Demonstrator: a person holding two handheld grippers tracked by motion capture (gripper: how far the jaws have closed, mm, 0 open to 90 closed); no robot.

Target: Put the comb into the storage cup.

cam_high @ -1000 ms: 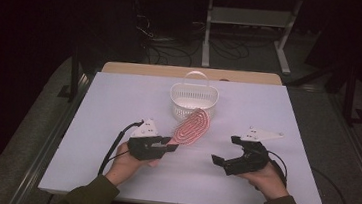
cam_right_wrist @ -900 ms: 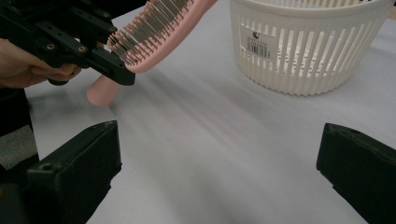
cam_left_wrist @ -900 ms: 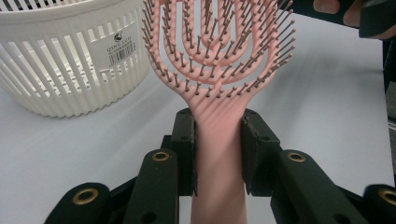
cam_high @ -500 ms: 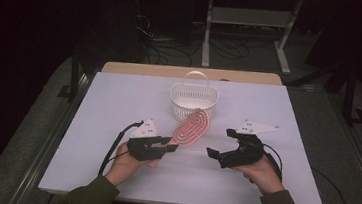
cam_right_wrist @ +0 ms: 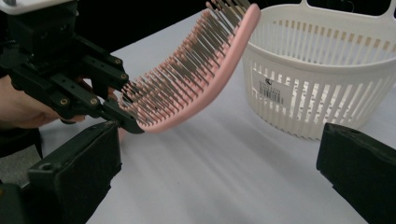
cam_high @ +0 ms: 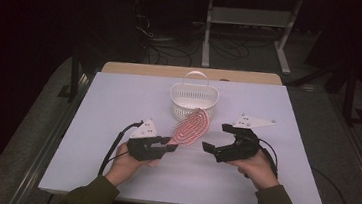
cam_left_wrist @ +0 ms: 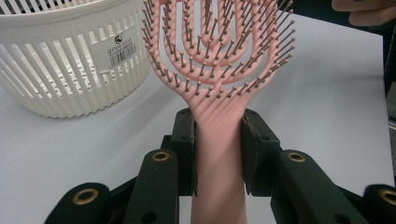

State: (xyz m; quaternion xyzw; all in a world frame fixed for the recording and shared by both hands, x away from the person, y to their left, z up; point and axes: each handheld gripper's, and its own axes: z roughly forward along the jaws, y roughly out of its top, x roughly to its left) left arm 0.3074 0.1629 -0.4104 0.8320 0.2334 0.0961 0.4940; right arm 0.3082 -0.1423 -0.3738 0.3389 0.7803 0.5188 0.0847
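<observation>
A pink vented hairbrush [cam_high: 191, 127] is held by its handle [cam_left_wrist: 218, 154] in my left gripper [cam_high: 169, 145], whose jaws are shut on it. Its head [cam_right_wrist: 196, 79] rises off the table and tilts toward the white slatted basket [cam_high: 193, 101] just behind it. My right gripper [cam_high: 218, 138] is to the right of the brush with its jaws wide open and nothing between them. In the right gripper view the brush head and the left gripper [cam_right_wrist: 122, 115] lie ahead on the left, and the basket [cam_right_wrist: 322, 74] on the right.
The white table [cam_high: 118, 106] has bare room on both sides of the basket and in front of the hands. A wooden board [cam_high: 137, 69] runs along its far edge. Dark floor with cables and a metal stand [cam_high: 249, 23] lies beyond.
My right gripper has moved left and slightly up, closer to the brush head. The left gripper and the brush have stayed in place.
</observation>
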